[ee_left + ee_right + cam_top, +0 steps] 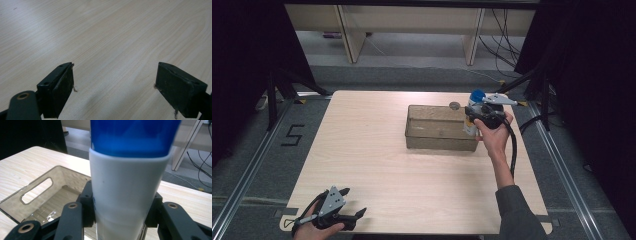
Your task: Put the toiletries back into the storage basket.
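A white bottle with a blue cap stands upright at the right end of a clear plastic bin, at or just above its right wall. My right gripper is shut on the bottle's lower body. In the right gripper view the bottle rises between the two jaws of that gripper, and the bin, with a handle slot in its end wall, lies behind and to the left. My left gripper stays low at the table's front left corner. Its jaws stand open over bare wood.
The light wooden table has wide bare wood left of and in front of the bin. A small round grey object sits at the bin's far rim. Black stands and cables flank the table, and furniture legs stand behind it.
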`<state>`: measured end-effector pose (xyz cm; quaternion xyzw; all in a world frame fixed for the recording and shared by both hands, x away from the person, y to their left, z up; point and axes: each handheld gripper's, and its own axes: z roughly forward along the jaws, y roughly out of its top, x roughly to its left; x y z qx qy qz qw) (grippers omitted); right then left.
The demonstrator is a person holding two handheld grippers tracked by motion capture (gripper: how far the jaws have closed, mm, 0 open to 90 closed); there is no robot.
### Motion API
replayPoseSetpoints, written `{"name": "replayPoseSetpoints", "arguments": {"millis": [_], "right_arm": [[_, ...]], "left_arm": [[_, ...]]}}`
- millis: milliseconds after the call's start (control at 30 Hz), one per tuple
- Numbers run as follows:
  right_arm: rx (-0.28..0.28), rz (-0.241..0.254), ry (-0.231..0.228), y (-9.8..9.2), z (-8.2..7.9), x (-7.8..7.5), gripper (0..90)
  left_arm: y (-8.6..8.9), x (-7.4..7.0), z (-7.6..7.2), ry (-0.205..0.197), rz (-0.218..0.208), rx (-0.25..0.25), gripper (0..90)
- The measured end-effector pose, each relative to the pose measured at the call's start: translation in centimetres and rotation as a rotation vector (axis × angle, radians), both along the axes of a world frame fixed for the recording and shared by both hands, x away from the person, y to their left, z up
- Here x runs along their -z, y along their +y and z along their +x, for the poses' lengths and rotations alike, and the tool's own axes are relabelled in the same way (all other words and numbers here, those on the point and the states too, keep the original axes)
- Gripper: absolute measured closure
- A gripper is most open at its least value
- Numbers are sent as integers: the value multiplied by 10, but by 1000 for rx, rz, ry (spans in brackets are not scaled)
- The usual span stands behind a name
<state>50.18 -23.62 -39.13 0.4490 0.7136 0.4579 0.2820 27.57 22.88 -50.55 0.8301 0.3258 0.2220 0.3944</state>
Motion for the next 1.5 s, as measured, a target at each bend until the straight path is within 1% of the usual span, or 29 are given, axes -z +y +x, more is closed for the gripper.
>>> {"name": "replayPoseSetpoints", "arguments": {"millis": [67,100,133,167,233,333,367,467,533,600,633,667,767,800,833,867,900,933,967,1033,1100,1133,1167,1200,1233,1300,1367,1467,1500], "right_arm": [[2,-7,-7,0,1,2,561],[7,8,-7,1,1,3,561],[14,9,15,1,0,5,561],[7,-17,-5,0,2,6,561],[8,5,9,1,3,9,561],[6,-24,-3,0,4,12,561],[8,-4,19,3,3,16,560],[4,-30,8,3,4,18,561],[10,-26,16,5,3,21,560],[0,-29,10,5,4,23,561],[19,-19,20,6,3,24,561],[-1,-22,22,5,4,26,560],[11,-39,21,5,4,30,560],[12,-49,26,4,4,32,560],[12,-36,29,4,4,34,560],[12,-34,36,3,4,35,561],[6,-56,30,2,5,37,560],[6,-56,30,2,5,37,560],[15,-32,34,4,5,40,561],[8,-34,43,3,4,40,561],[15,-36,33,4,4,42,560],[-2,-26,47,4,4,43,560],[8,-22,40,5,3,44,561],[14,-28,32,4,3,45,560],[18,-22,38,3,2,47,560],[19,-27,35,2,2,48,560],[15,-33,24,0,2,50,560],[22,-16,45,-1,1,52,560],[19,-13,36,-1,1,55,560]], "left_arm": [[0,0,0,-2,2,1,147],[0,0,0,-6,4,9,147],[0,0,0,5,-5,19,147],[0,0,0,5,-6,19,147],[0,0,0,-3,-6,13,147],[1,0,1,-13,5,15,147],[1,-1,2,-10,7,19,147],[0,0,0,-2,-9,13,147],[1,-1,1,-16,1,12,147],[0,0,0,-9,-20,2,147],[0,0,-1,-7,-23,4,147],[1,-1,0,-7,-4,10,147],[1,-1,1,-13,-2,16,147],[0,0,1,-6,-13,14,147],[1,-1,1,-9,-2,15,147],[0,0,1,-7,-13,12,147],[1,-1,1,-13,-1,16,147],[1,-1,1,-13,-1,16,147],[1,-1,1,-10,-3,13,147],[1,-1,1,-15,-1,16,147],[1,-1,0,-9,-4,4,147],[1,-1,0,-9,-4,4,147],[0,0,0,-16,-22,4,147],[0,0,0,-25,-20,1,147],[0,0,-1,-10,-29,-4,147],[0,0,-1,-9,-32,-3,147],[1,-1,0,-8,-2,4,147],[1,-1,0,-9,-11,8,147],[1,-1,0,-13,-6,4,147]]}}
